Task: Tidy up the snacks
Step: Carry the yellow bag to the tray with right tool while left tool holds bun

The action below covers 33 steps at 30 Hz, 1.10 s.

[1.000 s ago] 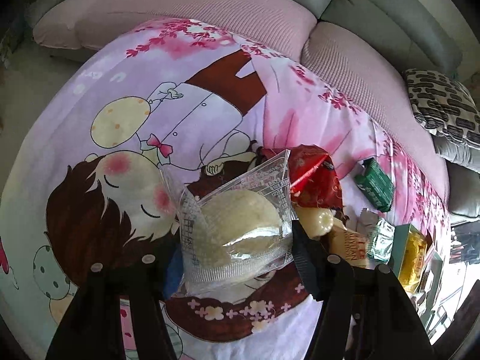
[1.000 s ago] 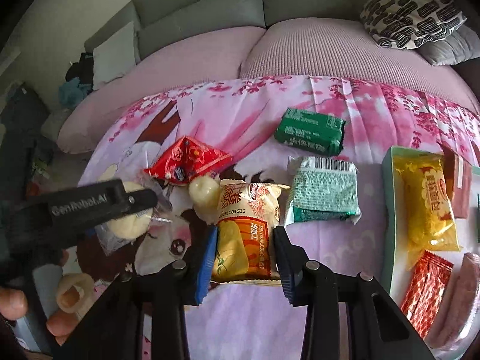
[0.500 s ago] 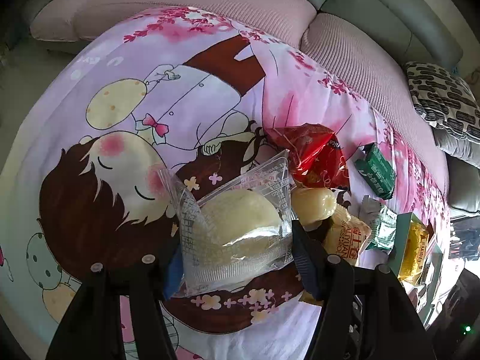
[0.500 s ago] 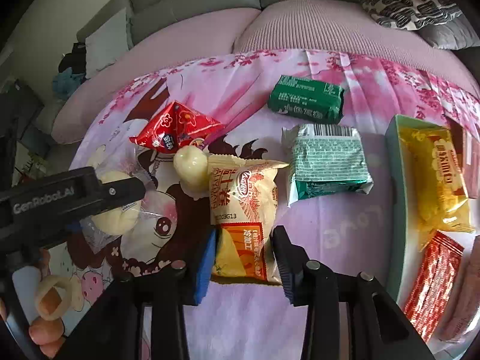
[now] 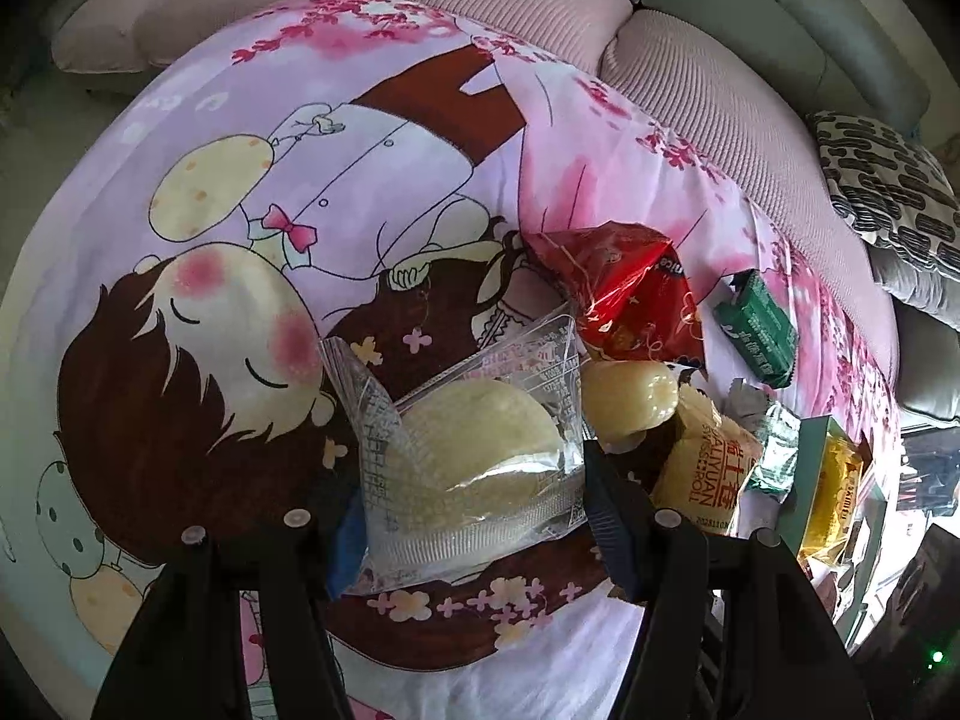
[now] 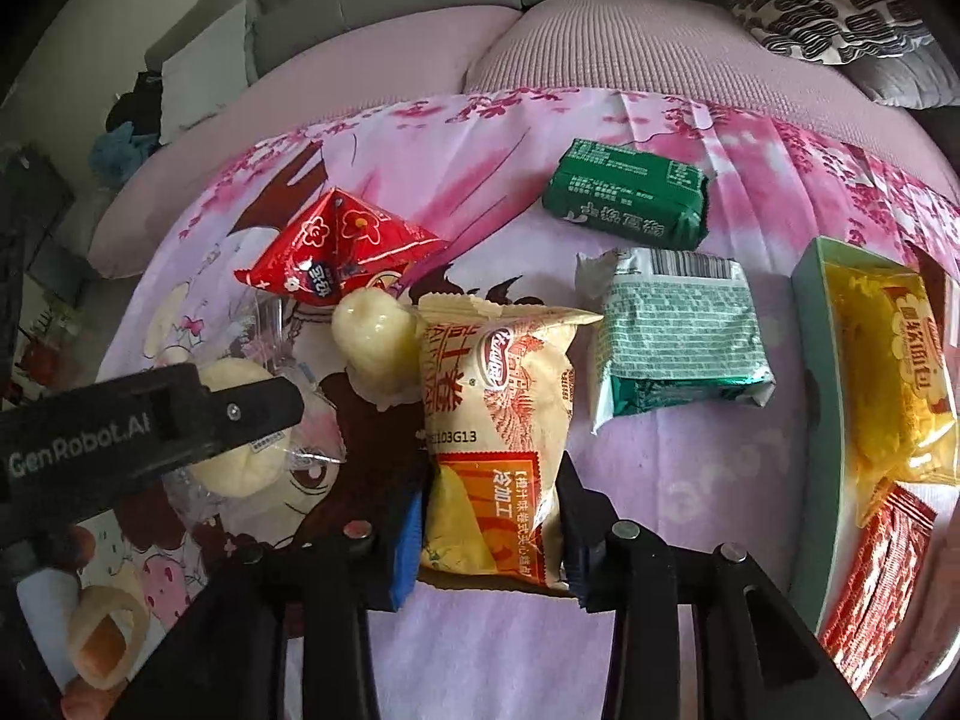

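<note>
1. Since the earlier frames the right gripper [image 6: 489, 531] has closed in along the yellow egg-roll packet [image 6: 495, 420], so the packet's lower end now sits between its fingers; the left gripper [image 5: 465, 516] has kept its load, and the red packet [image 5: 624, 294] has slid a little further up that view.
2. The left gripper is clamped on a clear-wrapped pale bun [image 5: 480, 450], which sticks out forward between the fingers.
3. The right gripper's fingers press both edges of the yellow packet's bottom end, gripping it.
4. A second pale bun [image 6: 375, 348] lies touching the yellow packet's upper left corner, just below the red packet [image 6: 339, 252].
5. The silver-green packet [image 6: 675, 339] lies just right of the yellow one, the dark green packet [image 6: 627, 195] beyond it.
6. A tray [image 6: 813, 360] at right holds a yellow bread packet [image 6: 888, 360].
</note>
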Each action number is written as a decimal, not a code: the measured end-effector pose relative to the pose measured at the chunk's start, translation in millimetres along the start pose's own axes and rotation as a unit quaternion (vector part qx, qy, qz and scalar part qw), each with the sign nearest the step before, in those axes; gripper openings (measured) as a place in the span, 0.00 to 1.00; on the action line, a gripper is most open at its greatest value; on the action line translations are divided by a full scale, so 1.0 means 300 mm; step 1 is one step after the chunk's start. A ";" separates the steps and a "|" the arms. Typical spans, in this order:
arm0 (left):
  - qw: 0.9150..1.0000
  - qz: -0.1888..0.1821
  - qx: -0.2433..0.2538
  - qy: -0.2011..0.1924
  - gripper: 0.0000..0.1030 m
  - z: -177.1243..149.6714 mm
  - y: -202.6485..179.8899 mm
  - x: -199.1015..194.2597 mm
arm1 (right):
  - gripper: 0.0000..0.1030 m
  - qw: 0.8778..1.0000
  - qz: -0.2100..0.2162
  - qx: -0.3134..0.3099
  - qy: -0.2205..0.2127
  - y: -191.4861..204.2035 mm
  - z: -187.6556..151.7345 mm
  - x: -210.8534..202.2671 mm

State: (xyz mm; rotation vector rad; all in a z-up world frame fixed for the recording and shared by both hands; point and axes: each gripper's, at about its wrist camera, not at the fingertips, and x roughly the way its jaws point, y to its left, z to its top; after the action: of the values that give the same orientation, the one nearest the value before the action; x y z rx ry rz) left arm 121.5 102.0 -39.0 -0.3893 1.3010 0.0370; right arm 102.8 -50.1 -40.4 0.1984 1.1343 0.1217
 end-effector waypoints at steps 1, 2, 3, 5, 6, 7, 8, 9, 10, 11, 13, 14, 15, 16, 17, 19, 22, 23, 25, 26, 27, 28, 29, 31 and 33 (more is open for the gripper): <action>1.000 -0.002 0.000 -0.002 0.63 -0.003 0.000 -0.007 | 0.38 1.000 0.001 0.000 -0.002 -0.001 -0.002 -0.007; 1.000 -0.003 0.001 -0.004 0.63 -0.005 -0.002 -0.014 | 0.38 1.000 0.002 0.000 -0.005 -0.003 -0.006 -0.017; 1.000 -0.003 0.001 -0.006 0.63 -0.005 -0.003 -0.015 | 0.38 1.000 0.003 0.001 -0.008 -0.006 -0.011 -0.028; 1.000 -0.002 0.002 -0.009 0.63 -0.008 -0.006 -0.025 | 0.38 1.000 0.006 0.003 -0.015 -0.015 -0.021 -0.056; 1.000 -0.002 0.003 -0.011 0.63 -0.011 -0.007 -0.031 | 0.37 1.000 0.007 0.004 -0.017 -0.016 -0.023 -0.067; 1.000 -0.002 0.004 -0.013 0.63 -0.014 -0.008 -0.037 | 0.37 1.000 0.007 0.004 -0.021 -0.019 -0.026 -0.081; 1.000 -0.002 0.006 -0.017 0.63 -0.018 -0.012 -0.047 | 0.37 1.000 0.008 0.005 -0.025 -0.023 -0.029 -0.098; 1.000 -0.003 0.008 -0.019 0.63 -0.019 -0.014 -0.054 | 0.37 1.000 0.010 0.007 -0.029 -0.030 -0.034 -0.116; 1.000 -0.006 0.009 -0.023 0.63 -0.022 -0.018 -0.066 | 0.37 0.999 0.011 0.008 -0.032 -0.035 -0.037 -0.133; 1.000 -0.009 0.010 -0.026 0.63 -0.024 -0.021 -0.075 | 0.37 0.999 0.013 0.010 -0.036 -0.042 -0.041 -0.153; 0.999 -0.011 0.014 -0.035 0.63 -0.033 -0.025 -0.102 | 0.37 0.999 0.012 0.013 -0.042 -0.052 -0.045 -0.182; 0.999 -0.011 0.017 -0.039 0.63 -0.038 -0.031 -0.114 | 0.37 0.999 0.012 0.016 -0.048 -0.062 -0.051 -0.205; 0.999 -0.012 0.021 -0.042 0.63 -0.045 -0.037 -0.123 | 0.37 0.998 0.012 0.018 -0.051 -0.070 -0.053 -0.217; 0.999 -0.013 0.024 -0.044 0.63 -0.050 -0.044 -0.129 | 0.37 0.998 0.012 0.021 -0.054 -0.078 -0.057 -0.231; 0.998 -0.017 0.028 -0.046 0.63 -0.058 -0.052 -0.137 | 0.37 0.998 0.012 0.026 -0.059 -0.093 -0.061 -0.251; 0.998 -0.025 0.034 -0.051 0.63 -0.065 -0.072 -0.151 | 0.37 0.997 0.012 0.033 -0.068 -0.115 -0.067 -0.280; 0.997 -0.023 0.047 -0.063 0.63 -0.076 -0.107 -0.172 | 0.37 0.996 0.012 0.042 -0.079 -0.143 -0.067 -0.314; 0.996 -0.021 0.052 -0.065 0.63 -0.081 -0.118 -0.174 | 0.37 0.995 0.012 0.046 -0.083 -0.156 -0.070 -0.328; 0.996 -0.020 0.059 -0.063 0.63 -0.086 -0.141 -0.168 | 0.37 0.994 0.010 0.055 -0.091 -0.186 -0.071 -0.349; 0.996 -0.020 0.062 -0.060 0.63 -0.088 -0.149 -0.163 | 0.37 0.994 0.008 0.058 -0.094 -0.201 -0.071 -0.357; 0.996 -0.022 0.064 -0.056 0.63 -0.090 -0.158 -0.156 | 0.37 0.993 0.006 0.062 -0.097 -0.213 -0.071 -0.364; 0.996 -0.025 0.067 -0.053 0.63 -0.094 -0.171 -0.152 | 0.37 0.993 0.006 0.065 -0.098 -0.225 -0.071 -0.368; 0.996 -0.026 0.070 -0.052 0.63 -0.096 -0.183 -0.150 | 0.37 0.992 0.007 0.073 -0.100 -0.247 -0.072 -0.375; 0.995 -0.023 0.081 -0.057 0.63 -0.106 -0.216 -0.156 | 0.37 0.991 0.008 0.088 -0.103 -0.285 -0.073 -0.385; 0.994 -0.023 0.091 -0.060 0.63 -0.116 -0.243 -0.160 | 0.37 0.989 0.005 0.105 -0.108 -0.329 -0.076 -0.400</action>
State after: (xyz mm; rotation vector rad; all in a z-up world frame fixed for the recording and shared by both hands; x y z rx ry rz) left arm 93.5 32.6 17.9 -0.2566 1.1665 -0.0954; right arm 31.3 -167.9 35.1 0.3945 0.9296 -0.0113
